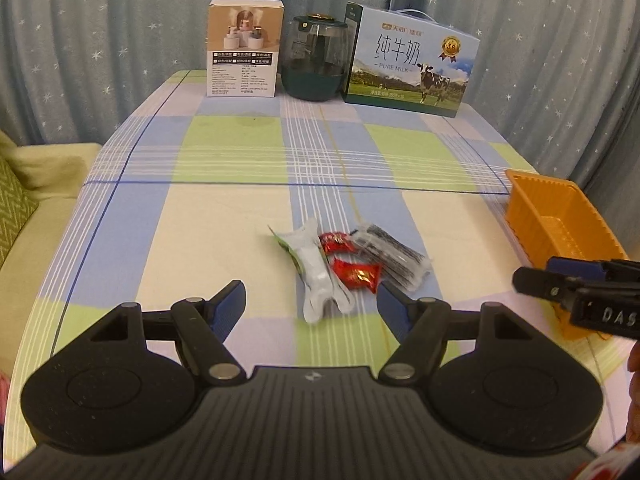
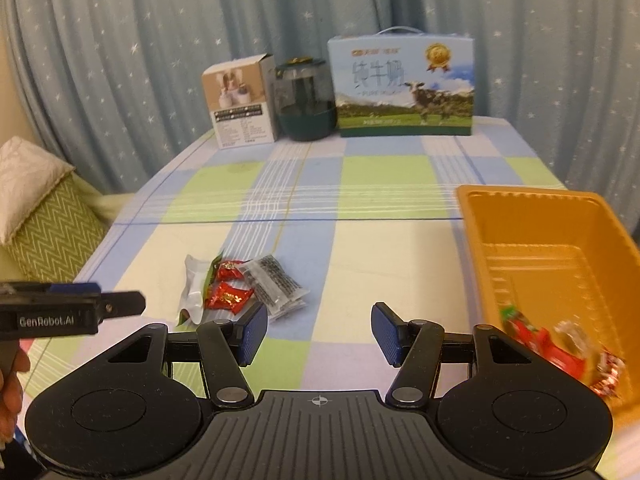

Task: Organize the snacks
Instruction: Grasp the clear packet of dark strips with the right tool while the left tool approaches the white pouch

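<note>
Snacks: four wrapped packets (image 1: 344, 264) clustered mid-bench, well clear of the bench (image 1: 224, 216) edges.
Tray: orange tray (image 2: 532, 220) at the right edge, holding candies (image 2: 536, 340).
Left gripper (image 1: 311, 300): fingers apart, empty, bare cloth around.
Right gripper (image 2: 319, 330): fingers apart, empty.

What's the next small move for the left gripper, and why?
Probably ease the left gripper down over the white snack packet and close on it. Both grippers are open and empty, four wrapped snacks lie loose on the tablecloth, and that packet sits nearest, between the left fingers. The orange tray already holds some snacks.
</note>
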`<state>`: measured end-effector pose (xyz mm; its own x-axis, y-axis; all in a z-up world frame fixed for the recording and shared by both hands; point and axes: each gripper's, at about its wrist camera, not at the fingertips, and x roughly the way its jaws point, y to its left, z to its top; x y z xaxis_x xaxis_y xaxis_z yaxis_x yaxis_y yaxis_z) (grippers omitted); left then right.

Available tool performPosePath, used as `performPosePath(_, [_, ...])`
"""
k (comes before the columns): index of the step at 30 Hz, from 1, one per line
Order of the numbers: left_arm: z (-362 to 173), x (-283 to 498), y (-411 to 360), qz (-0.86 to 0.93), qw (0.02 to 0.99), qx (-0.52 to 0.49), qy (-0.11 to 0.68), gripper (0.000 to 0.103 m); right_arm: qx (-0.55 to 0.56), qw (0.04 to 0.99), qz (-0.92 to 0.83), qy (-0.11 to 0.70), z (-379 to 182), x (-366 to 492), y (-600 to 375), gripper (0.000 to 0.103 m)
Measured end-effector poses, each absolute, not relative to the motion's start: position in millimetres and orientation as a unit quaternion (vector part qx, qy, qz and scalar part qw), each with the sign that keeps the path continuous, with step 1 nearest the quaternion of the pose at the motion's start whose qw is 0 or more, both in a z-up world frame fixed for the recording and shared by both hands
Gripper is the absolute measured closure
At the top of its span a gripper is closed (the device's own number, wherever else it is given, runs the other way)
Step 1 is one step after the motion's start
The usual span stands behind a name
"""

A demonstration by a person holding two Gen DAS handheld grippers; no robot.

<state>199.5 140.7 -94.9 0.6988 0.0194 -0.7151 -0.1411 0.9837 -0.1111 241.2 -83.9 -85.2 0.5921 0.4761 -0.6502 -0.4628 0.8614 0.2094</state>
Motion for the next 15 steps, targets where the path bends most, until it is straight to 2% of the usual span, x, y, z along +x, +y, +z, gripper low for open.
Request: performPosePath(15, [-134.0,242.5,165.5,0.038,0.913,-0.076,0.399,0.034,-0.055,0.865,0.327,0.377,-145.4,299.0,-21.9,0.045])
